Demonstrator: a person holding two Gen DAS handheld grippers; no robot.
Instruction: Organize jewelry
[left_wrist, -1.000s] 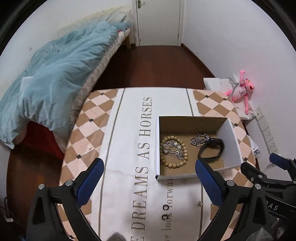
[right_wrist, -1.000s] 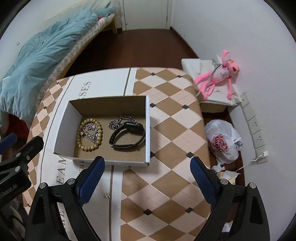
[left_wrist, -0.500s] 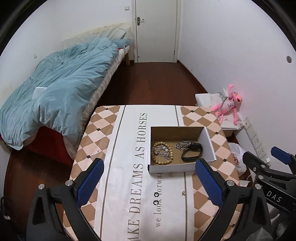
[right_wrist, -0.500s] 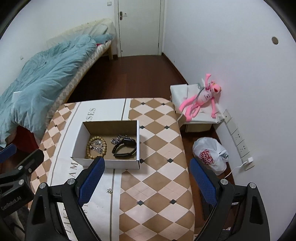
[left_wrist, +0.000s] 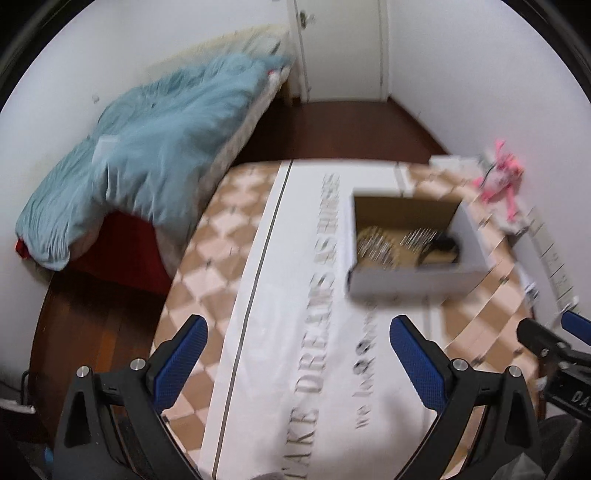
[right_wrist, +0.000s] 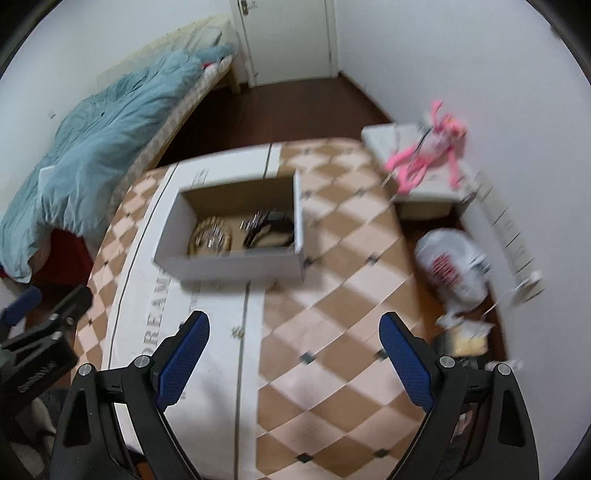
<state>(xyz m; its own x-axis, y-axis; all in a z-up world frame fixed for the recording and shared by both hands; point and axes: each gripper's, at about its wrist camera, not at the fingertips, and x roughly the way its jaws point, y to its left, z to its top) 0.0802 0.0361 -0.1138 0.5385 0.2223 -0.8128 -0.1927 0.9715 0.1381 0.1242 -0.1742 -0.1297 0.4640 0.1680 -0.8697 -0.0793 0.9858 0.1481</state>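
A white cardboard box (left_wrist: 413, 282) (right_wrist: 236, 267) stands on the checked tablecloth. Inside lie a wooden bead bracelet (left_wrist: 373, 242) (right_wrist: 210, 238), a silver chain (left_wrist: 419, 236) (right_wrist: 255, 223) and a black band (left_wrist: 441, 251) (right_wrist: 271, 236). A small dark earring pair (left_wrist: 364, 347) lies on the cloth's lettering, and a tiny earring (right_wrist: 236, 332) lies in front of the box. My left gripper (left_wrist: 297, 356) is open and empty, above the near table. My right gripper (right_wrist: 293, 354) is open and empty, also short of the box. Both views are blurred.
A bed with a blue duvet (left_wrist: 155, 147) (right_wrist: 96, 136) stands left of the table. A pink plush toy (left_wrist: 502, 177) (right_wrist: 432, 147) lies on a white stand at the right. A white plastic bag (right_wrist: 452, 266) sits on the floor by the wall sockets.
Both grippers were pulled back and up from the box, then moved down towards the table again. The box and its contents have not moved. Both stay open.
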